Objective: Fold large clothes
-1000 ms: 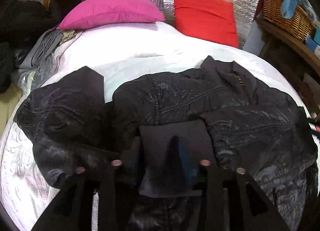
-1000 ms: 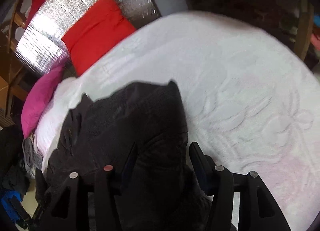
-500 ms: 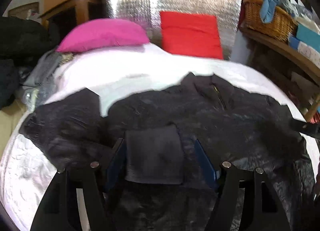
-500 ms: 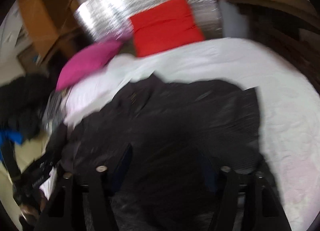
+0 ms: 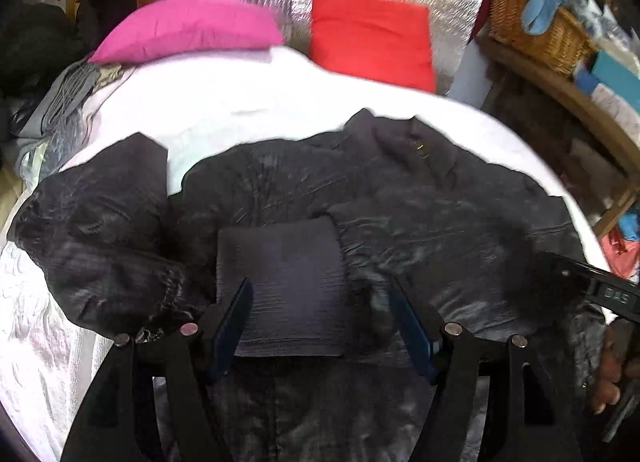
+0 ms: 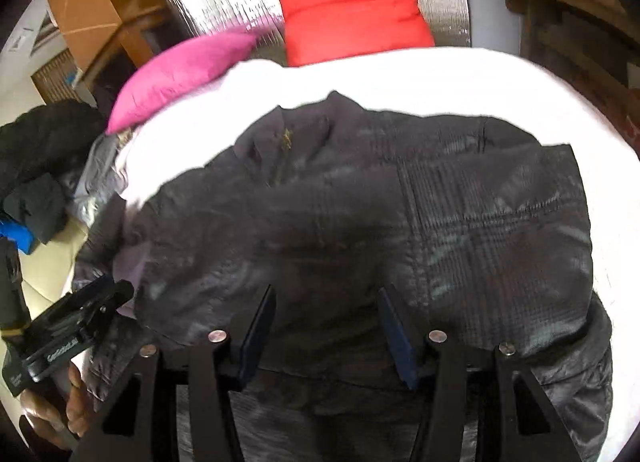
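White bedspread (image 5: 248, 101) around black jacket (image 5: 400, 197)

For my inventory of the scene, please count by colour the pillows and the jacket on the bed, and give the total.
Pink pillow: 1
Red pillow: 1
Black jacket: 1
Total: 3
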Action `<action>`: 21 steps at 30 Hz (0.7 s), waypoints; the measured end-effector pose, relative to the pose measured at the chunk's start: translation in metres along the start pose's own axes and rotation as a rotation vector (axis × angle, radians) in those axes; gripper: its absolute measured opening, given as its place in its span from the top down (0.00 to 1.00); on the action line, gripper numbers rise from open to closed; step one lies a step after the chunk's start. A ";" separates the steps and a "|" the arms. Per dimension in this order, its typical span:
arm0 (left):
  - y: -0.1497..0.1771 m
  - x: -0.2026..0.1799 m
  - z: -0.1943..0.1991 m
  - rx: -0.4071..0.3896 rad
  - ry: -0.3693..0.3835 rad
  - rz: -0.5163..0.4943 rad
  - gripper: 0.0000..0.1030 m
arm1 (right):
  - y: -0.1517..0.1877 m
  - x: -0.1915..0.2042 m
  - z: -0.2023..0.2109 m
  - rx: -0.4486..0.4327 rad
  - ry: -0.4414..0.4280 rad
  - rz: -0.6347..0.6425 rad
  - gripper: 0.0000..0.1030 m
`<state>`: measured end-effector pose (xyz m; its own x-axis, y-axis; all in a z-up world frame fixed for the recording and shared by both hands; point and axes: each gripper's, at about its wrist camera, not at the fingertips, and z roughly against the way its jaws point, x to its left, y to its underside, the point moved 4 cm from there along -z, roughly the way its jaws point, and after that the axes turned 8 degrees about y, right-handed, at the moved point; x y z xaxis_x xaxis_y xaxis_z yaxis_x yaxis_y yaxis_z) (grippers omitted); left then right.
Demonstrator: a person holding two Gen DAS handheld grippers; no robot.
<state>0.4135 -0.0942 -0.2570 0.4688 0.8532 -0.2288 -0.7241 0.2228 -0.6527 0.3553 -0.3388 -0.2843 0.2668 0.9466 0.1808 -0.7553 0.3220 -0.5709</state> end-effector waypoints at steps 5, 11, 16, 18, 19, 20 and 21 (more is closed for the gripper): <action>0.011 -0.002 -0.018 0.085 -0.042 -0.044 0.27 | 0.006 0.018 -0.025 0.116 0.047 0.059 0.43; -0.015 0.025 0.057 -0.132 0.016 0.009 0.24 | -0.003 0.018 -0.007 0.072 -0.029 0.013 0.43; -0.023 0.114 0.104 -0.295 -0.099 0.220 0.13 | -0.005 0.018 -0.002 0.045 -0.079 -0.011 0.43; -0.018 0.164 0.110 -0.303 -0.165 0.364 0.13 | -0.004 0.020 0.000 0.050 -0.094 -0.006 0.43; -0.014 0.183 0.111 -0.302 -0.190 0.420 0.13 | -0.005 0.020 -0.003 0.050 -0.096 -0.004 0.43; -0.009 0.208 0.111 -0.300 -0.212 0.499 0.13 | -0.005 0.021 -0.004 0.051 -0.095 0.000 0.43; -0.004 0.230 0.109 -0.299 -0.215 0.573 0.13 | -0.005 0.022 -0.005 0.051 -0.095 0.002 0.43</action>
<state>0.4691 0.1526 -0.2278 -0.0809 0.8793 -0.4693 -0.6424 -0.4060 -0.6500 0.3675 -0.3197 -0.2812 0.2093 0.9438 0.2559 -0.7862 0.3181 -0.5299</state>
